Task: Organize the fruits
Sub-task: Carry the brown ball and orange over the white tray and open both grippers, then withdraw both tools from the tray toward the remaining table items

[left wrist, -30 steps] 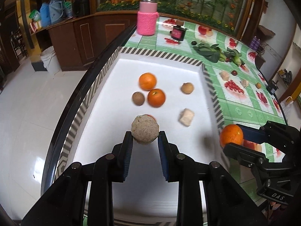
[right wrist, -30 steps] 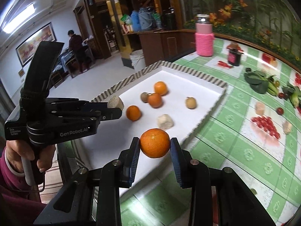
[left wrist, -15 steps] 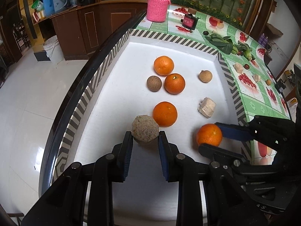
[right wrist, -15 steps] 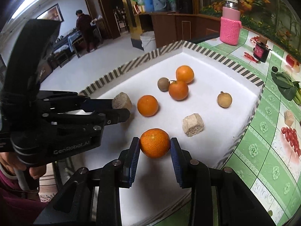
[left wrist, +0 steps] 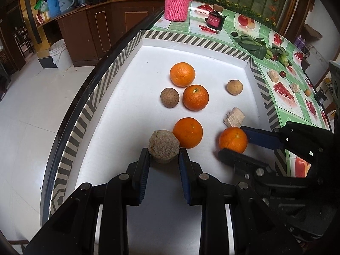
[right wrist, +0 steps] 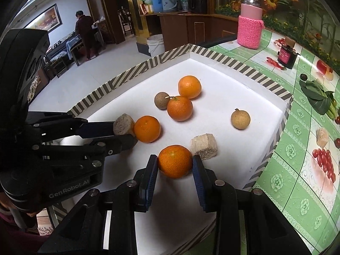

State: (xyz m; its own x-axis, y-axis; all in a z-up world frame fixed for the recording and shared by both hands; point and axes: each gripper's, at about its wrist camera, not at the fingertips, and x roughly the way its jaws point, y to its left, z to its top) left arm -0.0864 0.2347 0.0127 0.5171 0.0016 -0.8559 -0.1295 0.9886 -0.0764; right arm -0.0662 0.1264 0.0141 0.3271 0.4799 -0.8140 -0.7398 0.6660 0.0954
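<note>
So the orange (right wrist: 174, 164) in the right gripper (right wrist: 174, 165) is basically down on the white tray (right wrist: 223, 80) now, near the front edge, with a tan chunk (right wrist: 203, 147) just behind it on the right. The jaws are opening, orange still sitting between the pads, and there looks to be a sliver of daylight on each side, so I'd say it's being let go rather than gripped.

The left gripper (left wrist: 163, 155) is clamped narrow on a rough brown lump (left wrist: 163, 146), hanging low over the tray, and that lump is just about touching another orange (left wrist: 187, 132) on its right. Can't tell if the lump is resting on the tray yet.

What matters for the next bit, I reckon: the released orange lies dead ahead of the right claw, so pulling straight back clears it. It's round, though, and could roll. Further back sit two more oranges and two small brown fruits.
</note>
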